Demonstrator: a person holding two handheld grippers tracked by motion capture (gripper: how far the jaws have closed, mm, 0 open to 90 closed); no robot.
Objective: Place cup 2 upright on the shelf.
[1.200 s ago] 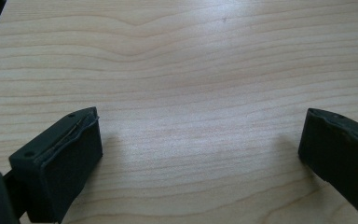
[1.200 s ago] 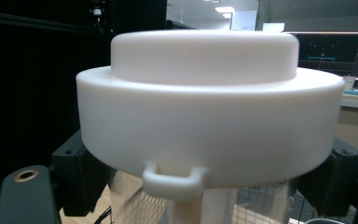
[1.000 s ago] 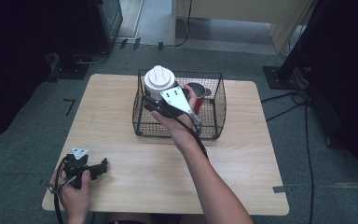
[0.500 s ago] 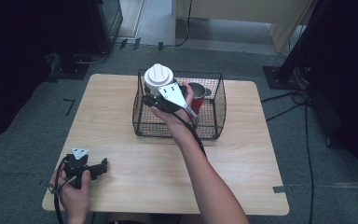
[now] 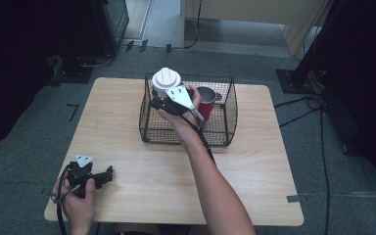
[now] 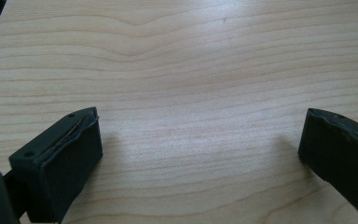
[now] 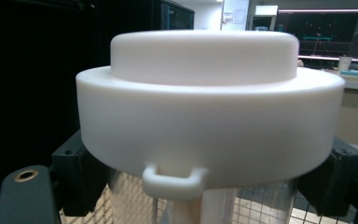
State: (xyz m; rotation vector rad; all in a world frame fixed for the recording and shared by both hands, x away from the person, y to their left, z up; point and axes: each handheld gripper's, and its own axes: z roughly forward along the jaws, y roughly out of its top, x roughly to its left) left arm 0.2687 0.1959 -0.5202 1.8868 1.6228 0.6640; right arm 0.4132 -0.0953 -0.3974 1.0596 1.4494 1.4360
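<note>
Wooden table (image 5: 142, 112) seen from above, with a black wire basket (image 5: 227, 105) near its far edge. Right gripper (image 5: 162, 104) clamped on a clear container with a white lid (image 5: 166, 81), jaws pressed against the clear body just under the lid's rim (image 7: 205, 140), one on either side. Container held upright over the basket's left end, lid above the basket's top edge; whether the base touches the basket floor cannot be told. Red cup with a metal rim (image 5: 206, 100) standing inside the basket, just beside the held container. Left gripper (image 5: 108, 175) low over the bare table at the near left corner, jaws spread wide with nothing between them, wood grain visible in the gap (image 6: 200, 154). Step in hand, judged from the pose: placing the container into the basket beside the cup. Next move calls for a straight descent clear of the wire wall and the cup, container kept upright, and release only once the base is seated on the basket floor.
</note>
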